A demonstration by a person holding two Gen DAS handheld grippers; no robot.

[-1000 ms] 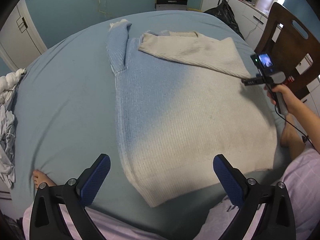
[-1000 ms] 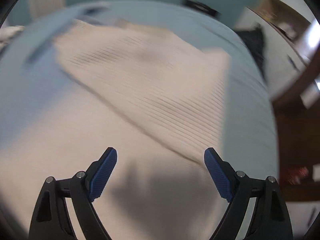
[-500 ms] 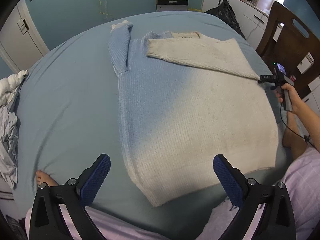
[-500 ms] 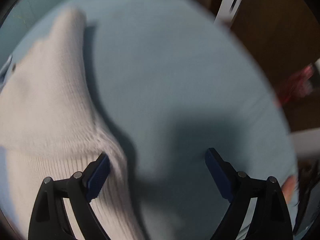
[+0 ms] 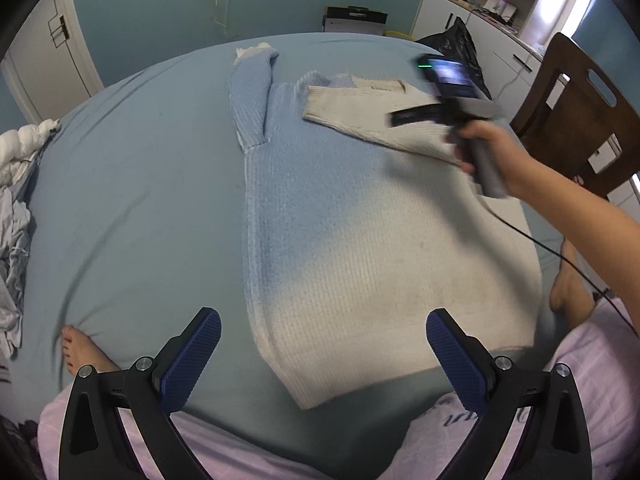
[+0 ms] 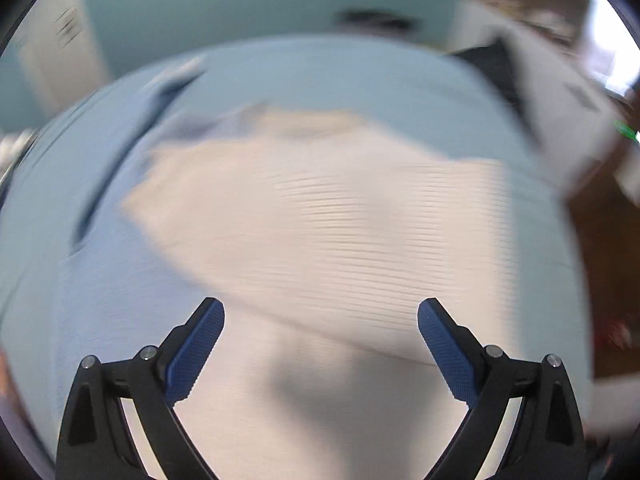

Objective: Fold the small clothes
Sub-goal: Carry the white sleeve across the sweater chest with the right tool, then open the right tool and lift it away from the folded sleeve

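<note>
The right gripper (image 6: pixel 320 344) has swung back from the bed's right edge to hover over the sweater, its jaws opening with nothing between them.

The sweater (image 5: pixel 360 248), knitted blue fading to cream, lies flat across the middle of the bed (image 5: pixel 140 200), its hem at the near edge and its collar toward the far edge. The cream sleeve (image 5: pixel 372 120) is folded across the chest; the blue sleeve (image 5: pixel 252 100) runs up toward the far edge. The right hand (image 5: pixel 492 152) carries its gripper above the folded sleeve, blurred. The left gripper (image 5: pixel 322 356) hangs over the near edge, released and empty. A wooden chair (image 5: pixel 576 112) stands beyond the right edge, crumpled bedding (image 5: pixel 16 200) at the left edge.
</note>
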